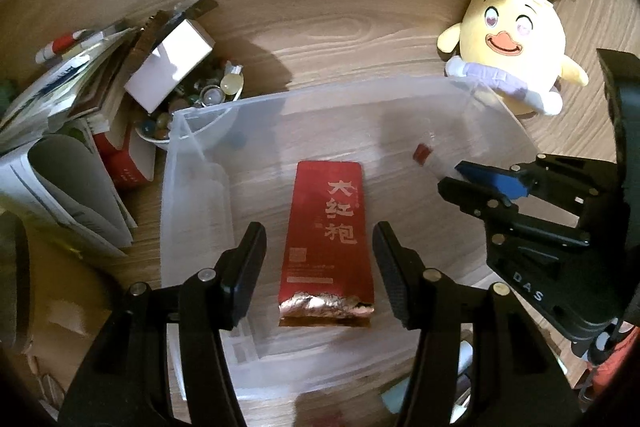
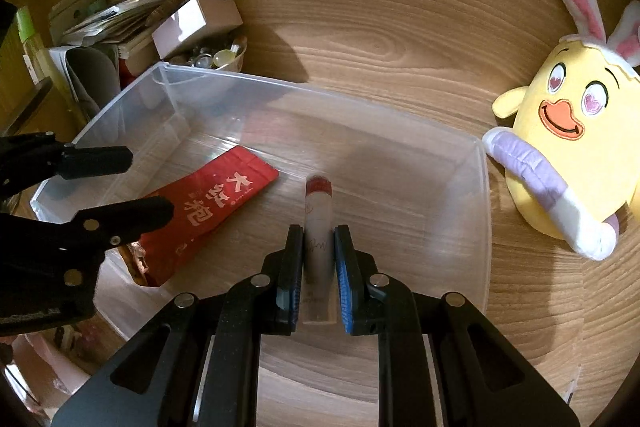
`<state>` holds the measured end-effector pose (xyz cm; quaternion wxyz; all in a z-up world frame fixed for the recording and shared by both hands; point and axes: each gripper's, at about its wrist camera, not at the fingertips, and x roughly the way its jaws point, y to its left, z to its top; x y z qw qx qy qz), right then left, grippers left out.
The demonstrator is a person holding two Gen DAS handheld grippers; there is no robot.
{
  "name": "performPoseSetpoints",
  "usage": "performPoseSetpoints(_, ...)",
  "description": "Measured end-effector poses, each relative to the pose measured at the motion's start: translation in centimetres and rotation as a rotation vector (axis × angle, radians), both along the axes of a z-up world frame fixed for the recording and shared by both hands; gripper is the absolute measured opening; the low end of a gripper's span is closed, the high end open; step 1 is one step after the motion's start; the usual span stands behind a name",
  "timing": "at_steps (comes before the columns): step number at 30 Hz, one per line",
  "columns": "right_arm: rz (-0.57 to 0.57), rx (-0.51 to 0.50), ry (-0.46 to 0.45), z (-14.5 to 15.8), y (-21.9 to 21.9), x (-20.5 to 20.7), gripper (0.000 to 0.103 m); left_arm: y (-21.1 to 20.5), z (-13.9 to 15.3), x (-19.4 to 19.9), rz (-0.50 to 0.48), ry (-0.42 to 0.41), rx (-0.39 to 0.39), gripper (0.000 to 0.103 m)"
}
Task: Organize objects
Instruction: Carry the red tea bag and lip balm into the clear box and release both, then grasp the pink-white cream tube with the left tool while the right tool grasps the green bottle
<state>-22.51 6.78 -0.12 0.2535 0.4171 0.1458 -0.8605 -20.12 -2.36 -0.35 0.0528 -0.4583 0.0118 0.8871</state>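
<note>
Presently, both grippers hung over the clear plastic bin (image 2: 482, 227) that stood on the wooden bench (image 2: 380, 27). The right gripper (image 2: 318, 279) was clamped on a slim white tube with a red cap (image 2: 319, 211), its fingers (image 2: 345, 291) pressed against the tube's two sides, the capped end pointing forward and down into the bin. The left gripper (image 1: 320, 267) stood with its fingers (image 1: 394, 279) apart and empty, one on each side of the red tea pouch (image 1: 326, 227), which already lay flat on the bin floor; the fingers did not touch it. The step in hand appeared to be setting the tube down inside the bin. To do it well, the tube should be lowered until it was close to the floor, in the free space to the right of the pouch, and only then released; a release from height would probably let the round tube roll or bounce against the wall. The left gripper should be kept clear of the right one's path. Outside the bin, a yellow plush chick with rabbit ears (image 2: 568, 147) lay just beside the right wall, and a bowl of small trinkets (image 1: 192, 107), a white box (image 1: 168, 67) and stacked booklets (image 1: 60, 131) crowded the far left corner.
</note>
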Motion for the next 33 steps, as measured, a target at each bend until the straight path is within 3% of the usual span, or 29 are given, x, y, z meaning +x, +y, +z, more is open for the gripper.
performPoseSetpoints(3,0.002,0.003,-0.008,0.1,-0.1,0.1,0.017,0.0,0.4,0.6,0.003,0.017,-0.013,0.057)
performPoseSetpoints(6,0.001,-0.011,0.000,0.5,0.1,0.4,0.035,-0.2,1.0,1.3,0.006,0.041,-0.018,0.065)
performPoseSetpoints(11,-0.004,-0.005,0.080,2.1,0.8,2.1,0.044,-0.7,2.6,3.3,0.016,0.095,-0.024,0.072)
performPoseSetpoints(16,-0.009,-0.032,0.157,4.2,2.7,4.3,0.065,-1.2,4.0,5.9,0.029,0.153,-0.039,0.082)
performPoseSetpoints(21,-0.016,-0.076,0.199,5.9,5.0,6.6,0.071,-1.6,4.7,8.9,0.028,0.200,-0.039,0.091)
performPoseSetpoints(25,-0.027,-0.108,0.209,6.5,6.6,8.4,0.072,-2.3,4.6,11.3,0.030,0.206,-0.030,0.093)
performPoseSetpoints(33,-0.029,-0.184,0.148,5.6,9.7,11.5,0.073,-3.3,2.2,14.9,0.058,0.169,-0.046,0.093)
